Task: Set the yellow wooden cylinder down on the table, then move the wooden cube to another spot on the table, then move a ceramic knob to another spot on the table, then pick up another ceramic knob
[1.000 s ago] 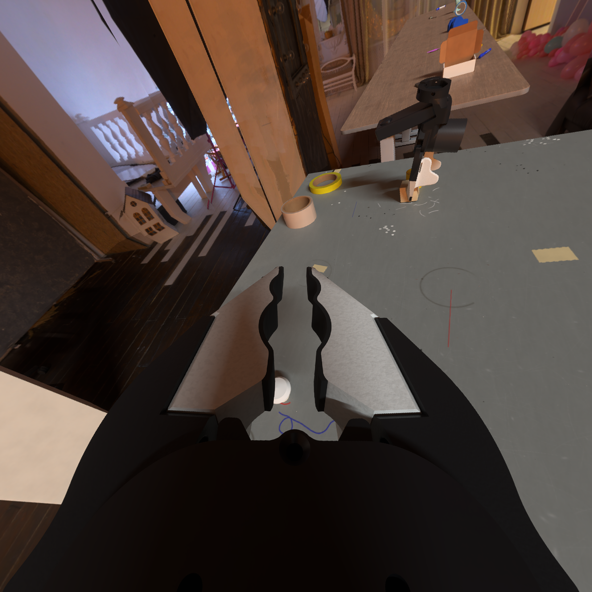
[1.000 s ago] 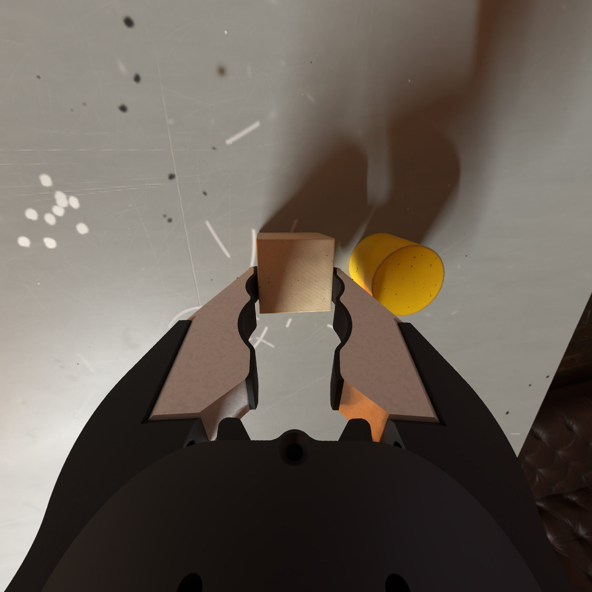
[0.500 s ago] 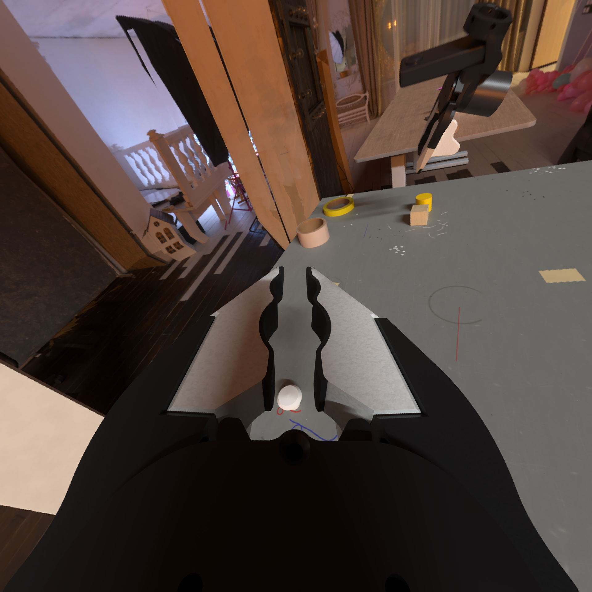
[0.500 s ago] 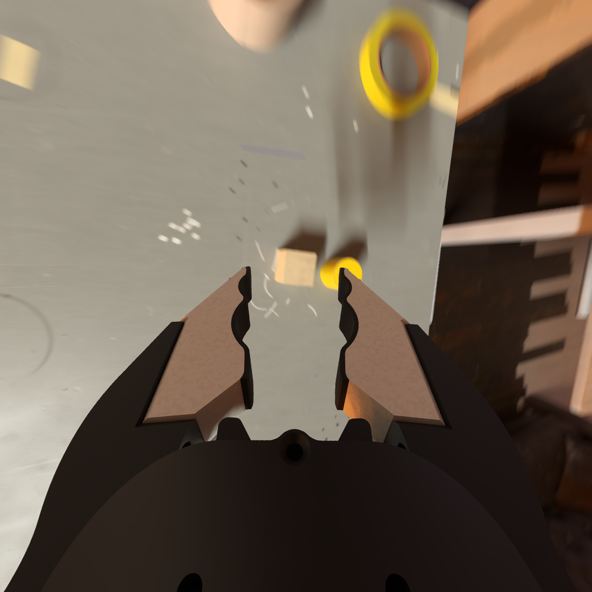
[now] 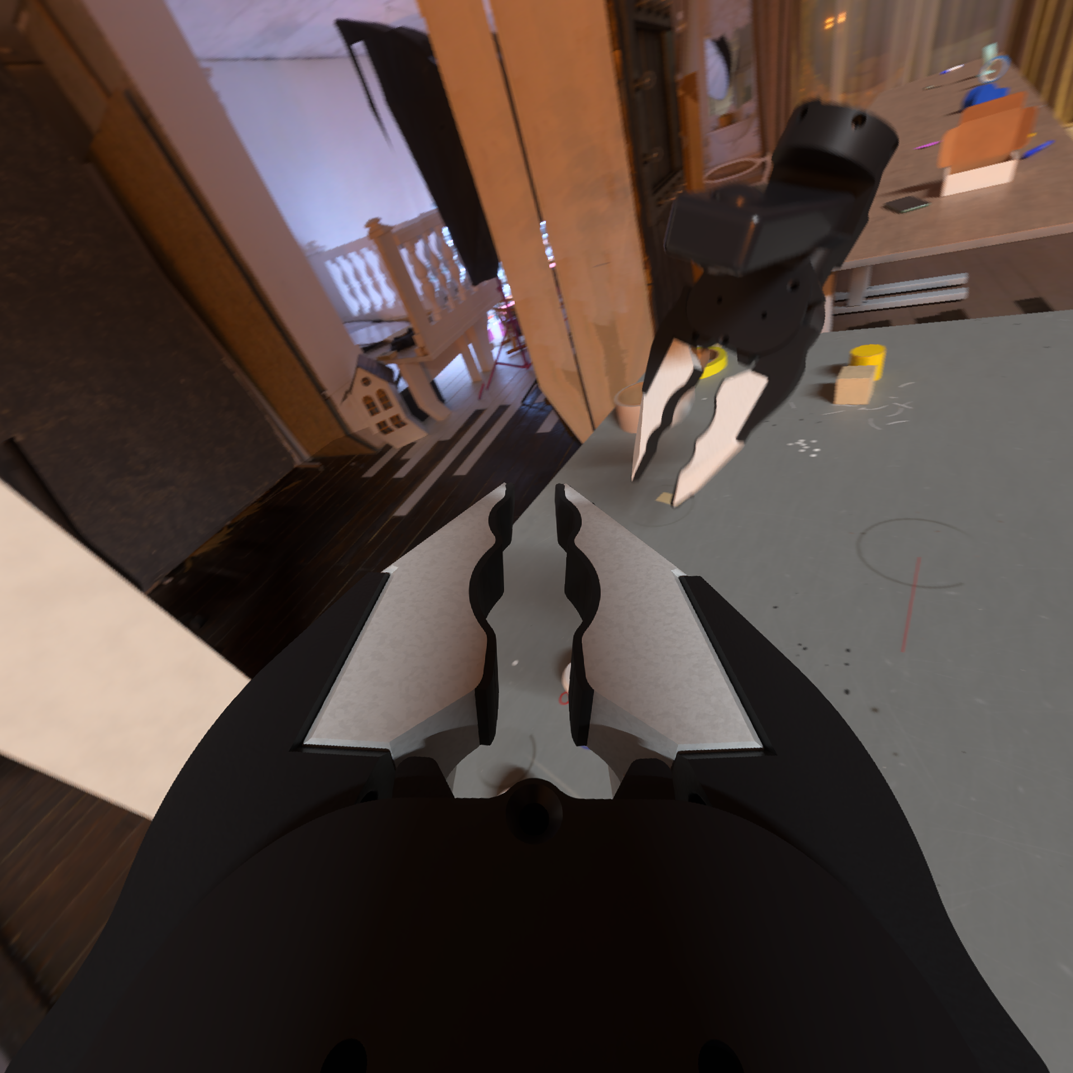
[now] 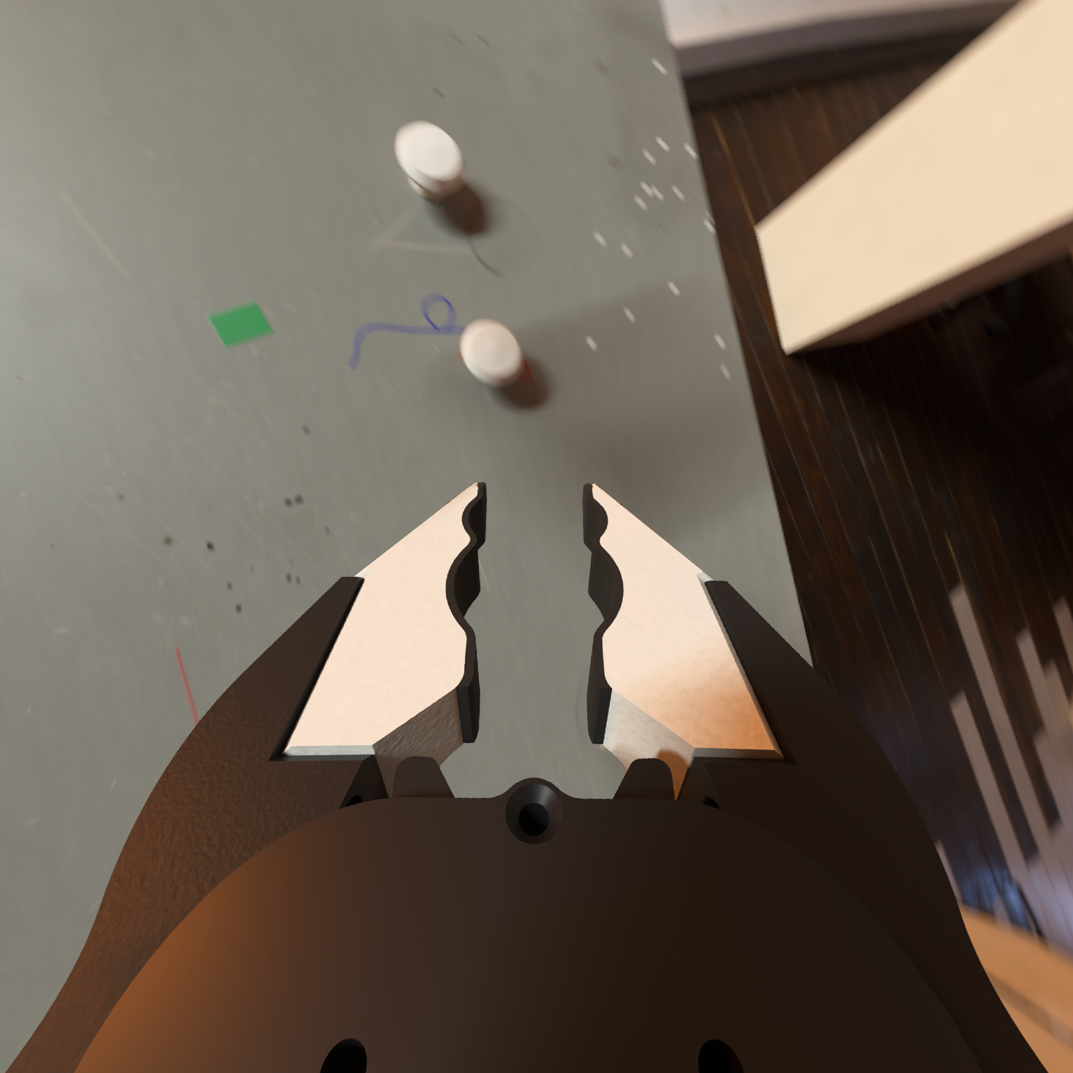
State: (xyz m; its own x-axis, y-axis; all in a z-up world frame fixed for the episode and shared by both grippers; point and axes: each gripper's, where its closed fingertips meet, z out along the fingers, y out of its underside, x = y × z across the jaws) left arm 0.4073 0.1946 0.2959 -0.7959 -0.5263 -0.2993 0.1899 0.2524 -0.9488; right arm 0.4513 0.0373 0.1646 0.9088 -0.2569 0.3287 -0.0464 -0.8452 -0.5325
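Note:
The yellow wooden cylinder (image 5: 868,360) stands on the grey table (image 5: 871,755) at the far side, with the wooden cube (image 5: 853,384) just in front of it. Two white ceramic knobs (image 6: 429,154) (image 6: 490,351) stand near the table's edge, ahead of my right gripper (image 6: 533,490), which is open, empty and above the table. It also shows in the left wrist view (image 5: 659,488), hovering tilted. My left gripper (image 5: 533,499) is narrowly open and empty; part of one knob (image 5: 566,673) shows on the table below, between its fingers.
A yellow tape roll (image 5: 715,364) and a beige tape roll (image 5: 626,409) lie by the far corner, partly hidden by the right gripper. A green patch (image 6: 241,323) and a blue scribble (image 6: 395,331) mark the table. The table edge (image 6: 737,406) drops to dark floor.
My right gripper let go of the wooden cube, rose, and swung away from the cube and cylinder to over the knobs. My left gripper shifted slightly, its gap unchanged.

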